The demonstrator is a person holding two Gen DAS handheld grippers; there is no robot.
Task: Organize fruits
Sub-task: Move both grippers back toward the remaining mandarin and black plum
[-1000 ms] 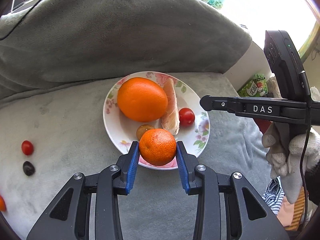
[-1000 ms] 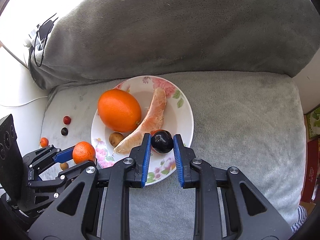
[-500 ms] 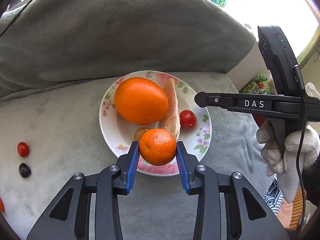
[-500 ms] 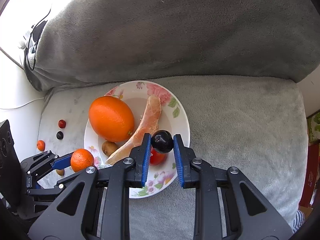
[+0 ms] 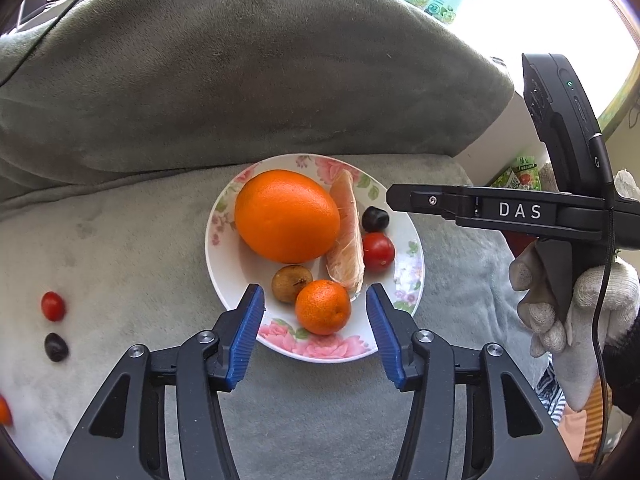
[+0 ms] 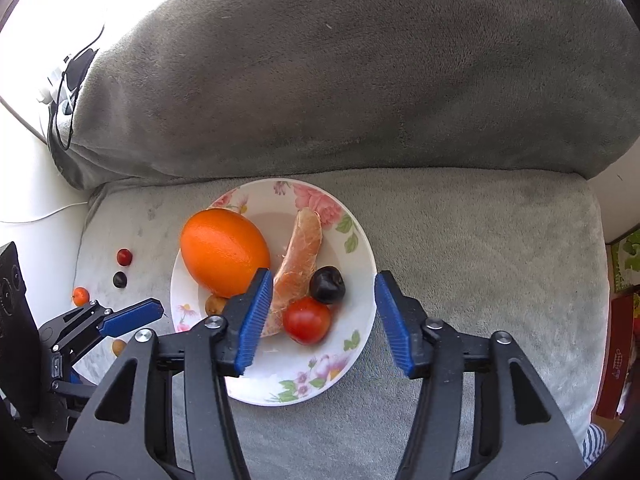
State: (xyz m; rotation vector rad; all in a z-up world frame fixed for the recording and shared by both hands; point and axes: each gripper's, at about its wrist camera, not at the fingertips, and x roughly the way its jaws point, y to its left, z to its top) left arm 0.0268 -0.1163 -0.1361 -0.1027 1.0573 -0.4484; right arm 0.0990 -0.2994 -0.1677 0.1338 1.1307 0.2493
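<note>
Both claws gaping after release: left gripper (image 5: 315, 334) leaving mandarin (image 5: 323, 306) at plate's (image 5: 414, 276) six o'clock, right gripper (image 6: 319, 317) leaving dark plum (image 6: 327, 284) near three, gathering fruit together.

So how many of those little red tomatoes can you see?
2. One red tomato lies on the flowered plate beside the dark plum; another sits on the grey cushion. More may be hidden.

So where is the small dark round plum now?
In the right wrist view the small dark round plum lies on the floral plate, between the peeled segment and red tomato.
</note>
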